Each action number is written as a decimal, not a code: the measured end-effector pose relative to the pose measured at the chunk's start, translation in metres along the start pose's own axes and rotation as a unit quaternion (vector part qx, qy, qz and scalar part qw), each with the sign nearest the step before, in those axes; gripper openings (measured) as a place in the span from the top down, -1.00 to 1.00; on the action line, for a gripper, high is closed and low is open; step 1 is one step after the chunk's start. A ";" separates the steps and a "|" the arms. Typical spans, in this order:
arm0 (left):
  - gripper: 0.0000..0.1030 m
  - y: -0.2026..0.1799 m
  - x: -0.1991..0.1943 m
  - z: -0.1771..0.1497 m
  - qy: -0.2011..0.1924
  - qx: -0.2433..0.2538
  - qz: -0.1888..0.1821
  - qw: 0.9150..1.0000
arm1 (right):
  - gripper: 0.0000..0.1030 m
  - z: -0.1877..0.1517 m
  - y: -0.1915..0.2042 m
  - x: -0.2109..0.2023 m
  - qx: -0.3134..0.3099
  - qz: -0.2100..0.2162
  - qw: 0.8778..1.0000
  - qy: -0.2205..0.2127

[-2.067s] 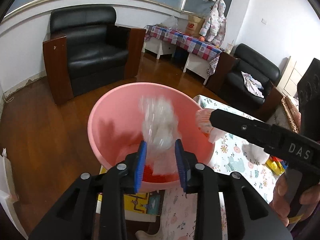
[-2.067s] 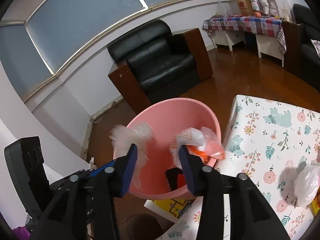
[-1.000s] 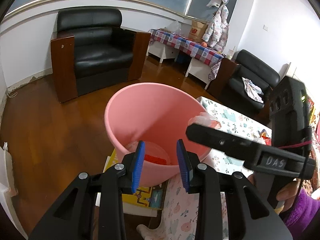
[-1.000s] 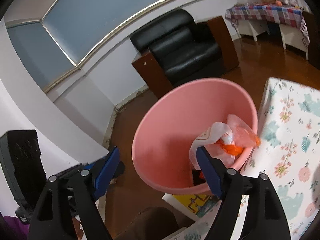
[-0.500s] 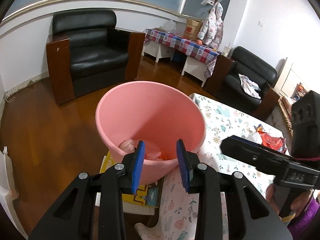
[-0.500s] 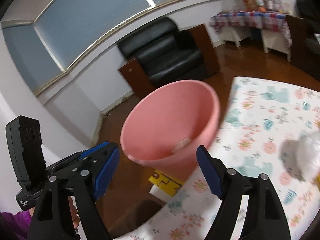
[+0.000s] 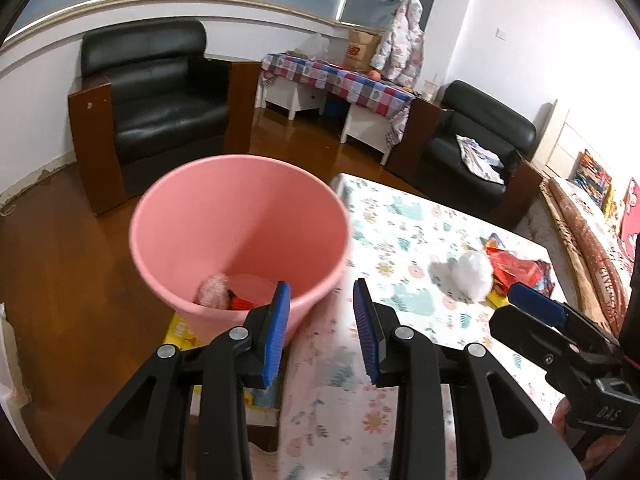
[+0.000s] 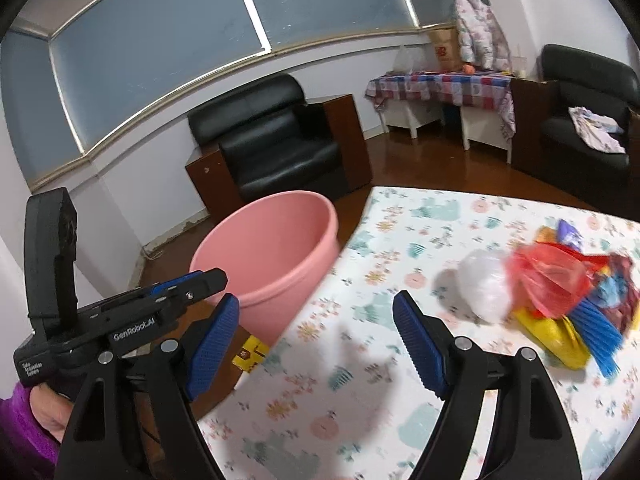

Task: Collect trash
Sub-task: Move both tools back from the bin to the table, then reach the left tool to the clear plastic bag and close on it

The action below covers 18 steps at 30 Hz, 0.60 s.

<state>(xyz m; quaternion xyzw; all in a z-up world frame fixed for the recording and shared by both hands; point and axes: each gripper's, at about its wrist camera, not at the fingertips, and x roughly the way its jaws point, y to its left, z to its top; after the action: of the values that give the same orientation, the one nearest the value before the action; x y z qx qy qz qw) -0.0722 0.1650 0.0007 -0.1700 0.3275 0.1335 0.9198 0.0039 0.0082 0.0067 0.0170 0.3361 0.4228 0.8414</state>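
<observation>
Bare tablecloth (image 8: 360, 360) ahead of right tongs (image 8: 316, 344), trash pile (image 8: 552, 292) beyond.

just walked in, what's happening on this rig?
A person is clearing trash with two handheld grippers. Both the left gripper and the right gripper are open and empty. Some wrappers already lie in the pink bin beside the table. A white bag and colourful wrappers remain on the table.

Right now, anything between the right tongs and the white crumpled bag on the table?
Nothing. In the right wrist view, only bare floral tablecloth lies between the open right tongs and the white crumpled bag; the remaining wrappers sit beyond it.
</observation>
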 end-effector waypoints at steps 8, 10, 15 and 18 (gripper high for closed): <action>0.36 -0.032 0.007 -0.009 0.010 0.032 -0.023 0.999 | -0.51 -0.024 -0.043 -0.053 0.034 -0.092 0.995 -0.032; 0.36 -0.039 0.010 -0.011 0.016 0.038 -0.028 0.999 | -0.51 -0.030 -0.057 -0.066 0.045 -0.117 0.991 -0.040; 0.36 -0.059 0.021 -0.016 0.032 0.054 -0.052 0.997 | -0.51 -0.045 -0.097 -0.090 0.081 -0.160 0.983 -0.032; 0.36 -0.072 0.025 -0.017 0.037 0.065 -0.075 0.994 | -0.49 -0.050 -0.112 -0.093 0.096 -0.179 0.979 -0.027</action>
<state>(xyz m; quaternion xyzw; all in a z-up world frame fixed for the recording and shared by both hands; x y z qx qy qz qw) -0.0374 0.0966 -0.0120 -0.1389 0.3552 0.0364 0.9237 0.0143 -0.1434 -0.0155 0.0487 0.3501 0.2306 0.9066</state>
